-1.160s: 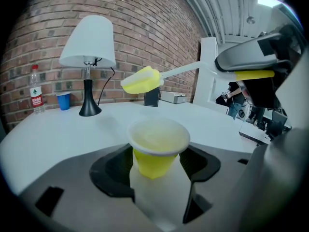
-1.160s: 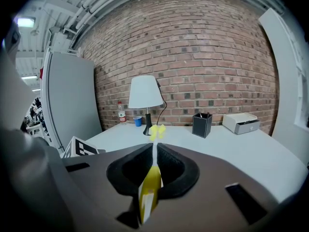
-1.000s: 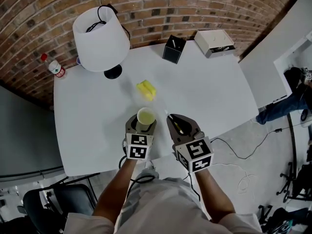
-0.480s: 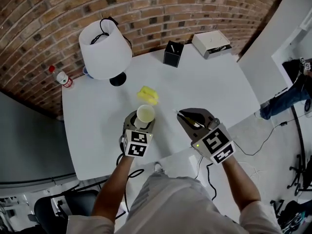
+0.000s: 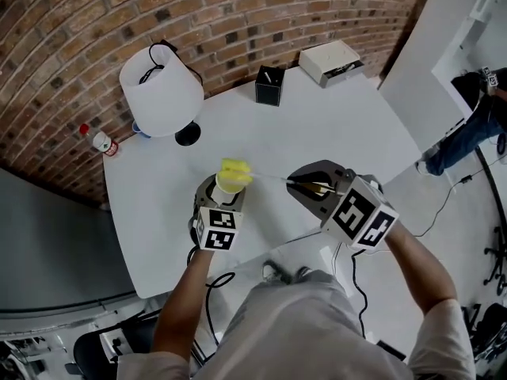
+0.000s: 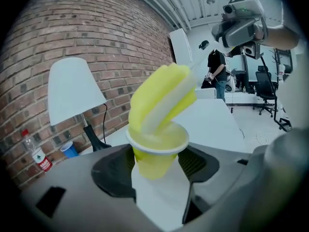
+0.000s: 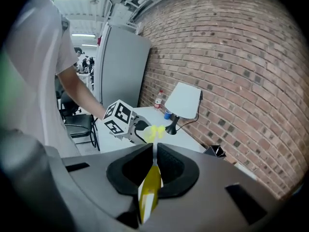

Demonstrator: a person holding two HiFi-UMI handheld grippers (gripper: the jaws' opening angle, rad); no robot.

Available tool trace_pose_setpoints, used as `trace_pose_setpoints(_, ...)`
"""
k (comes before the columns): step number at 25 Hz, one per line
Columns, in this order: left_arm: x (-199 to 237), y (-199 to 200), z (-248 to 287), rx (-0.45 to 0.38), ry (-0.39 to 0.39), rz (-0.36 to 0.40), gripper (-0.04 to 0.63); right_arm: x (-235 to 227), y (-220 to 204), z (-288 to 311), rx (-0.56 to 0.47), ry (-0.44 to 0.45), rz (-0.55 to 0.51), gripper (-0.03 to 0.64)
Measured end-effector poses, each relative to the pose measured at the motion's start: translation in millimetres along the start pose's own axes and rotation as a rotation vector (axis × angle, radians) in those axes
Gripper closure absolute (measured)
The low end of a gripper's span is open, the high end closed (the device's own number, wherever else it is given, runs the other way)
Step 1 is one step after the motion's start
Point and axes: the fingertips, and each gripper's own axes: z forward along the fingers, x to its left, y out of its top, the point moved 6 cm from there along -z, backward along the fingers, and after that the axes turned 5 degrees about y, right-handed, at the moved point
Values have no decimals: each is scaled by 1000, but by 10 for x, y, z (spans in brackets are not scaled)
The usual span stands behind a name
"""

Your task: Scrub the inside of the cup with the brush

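My left gripper point(image 5: 222, 195) is shut on a small yellow cup point(image 6: 155, 151) with a white rim, held upright above the white table point(image 5: 333, 125). The brush has a yellow spongy head point(image 6: 161, 98) that rests tilted in the cup's mouth, seen also in the head view as the yellow head point(image 5: 234, 172). Its thin white shaft point(image 5: 269, 178) runs right to my right gripper point(image 5: 307, 185), which is shut on the brush's yellow handle point(image 7: 150, 187). In the right gripper view the cup and brush head point(image 7: 154, 132) show far ahead beside the left gripper's marker cube point(image 7: 118, 117).
A white table lamp point(image 5: 161, 92) stands at the back left, with a blue cup point(image 5: 138, 129) and a small bottle point(image 5: 103, 142) beside it. A black box point(image 5: 269, 85) and a white box point(image 5: 332, 60) sit at the far edge. A brick wall point(image 5: 238, 14) lies behind.
The brush head has come off the table and now sits in the cup's mouth. My right gripper has swung out to the right, holding the handle.
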Motion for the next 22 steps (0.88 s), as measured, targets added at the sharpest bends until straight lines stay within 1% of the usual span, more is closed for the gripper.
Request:
trace_pose_setpoints(2,-13,23,-14,-3,1,24,304,37,9,-53,30,10,-47,592)
trace_pose_setpoints(4,-39,54,-9,-1,1,70,304,67,-1,-83,64,26,-94,591)
trace_pose_setpoints(10,-205,161,-4,16,9,262,304,88,-54,-93,158,75,-272,592)
trace_pose_setpoints(13,-321,194,15,36,25,338,304,68,-78,-105,200,101,-358,591)
trace_pose_setpoints(17,-472,267,52,53,53,387,304,32,-149,-139,245,128,-410,591)
trace_pose_setpoints(22,-601,404,110,67,97,410,304,-41,-266,-125,249,122,-406,591)
